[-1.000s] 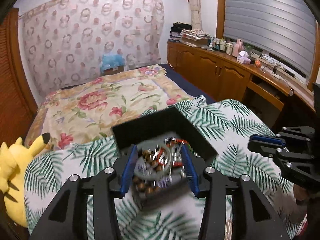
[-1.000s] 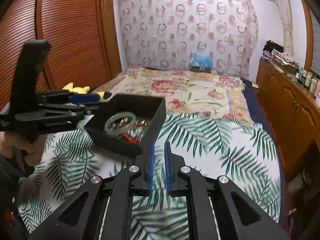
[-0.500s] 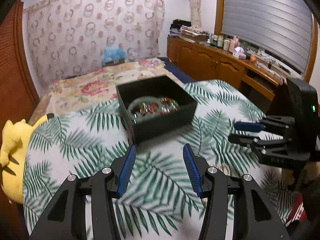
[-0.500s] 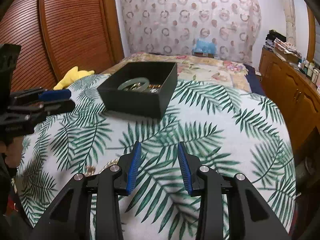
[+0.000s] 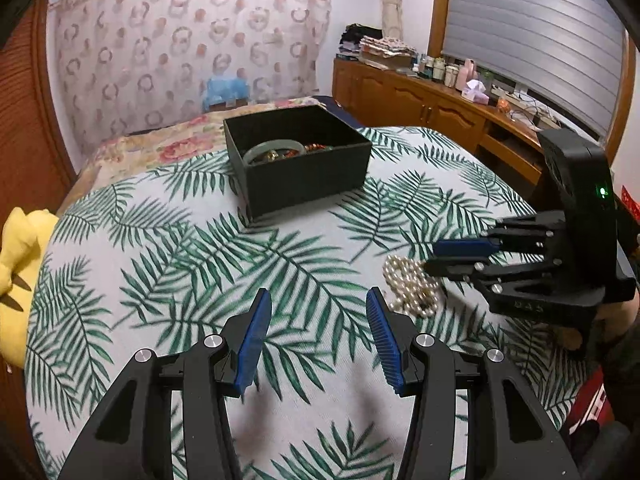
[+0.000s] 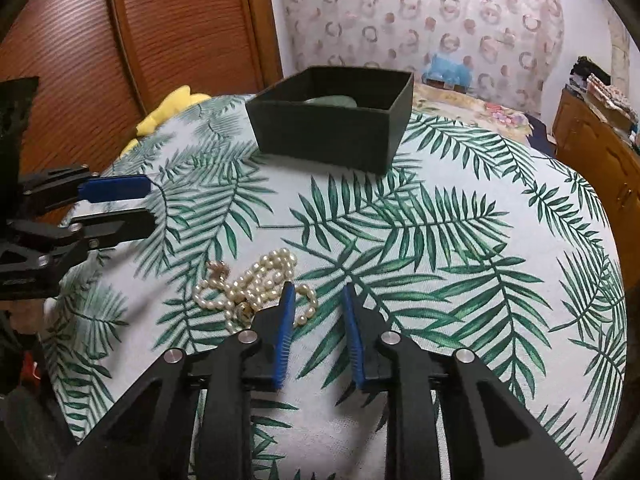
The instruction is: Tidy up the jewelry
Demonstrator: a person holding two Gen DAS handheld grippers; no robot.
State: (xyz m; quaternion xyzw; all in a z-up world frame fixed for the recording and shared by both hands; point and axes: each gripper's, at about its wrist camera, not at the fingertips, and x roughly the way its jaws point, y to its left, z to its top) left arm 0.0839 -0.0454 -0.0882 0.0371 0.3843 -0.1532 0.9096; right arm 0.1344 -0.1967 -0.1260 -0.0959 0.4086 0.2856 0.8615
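Observation:
A black open box (image 5: 298,160) stands on the palm-leaf cloth (image 5: 200,264), holding a green bangle (image 5: 272,148) and red and gold beads. A white pearl necklace (image 5: 408,284) lies in a heap on the cloth. In the right wrist view the necklace (image 6: 256,284) lies just left of my right gripper (image 6: 318,292), which is open and empty, its left finger over part of the necklace. The box (image 6: 332,120) is further ahead. My left gripper (image 5: 318,304) is open and empty, above bare cloth left of the necklace. It also shows in the right wrist view (image 6: 150,204).
A yellow plush toy (image 5: 16,264) lies at the left edge of the bed. A floral quilt (image 5: 160,144) lies behind the box. A wooden cabinet (image 5: 440,108) with bottles runs along the right. Wooden slatted doors (image 6: 120,40) stand on the left.
The box has gone from held between my left fingers to standing on the cloth. Both grippers have pulled back from it. My right gripper has opened and come down by the pearl necklace.

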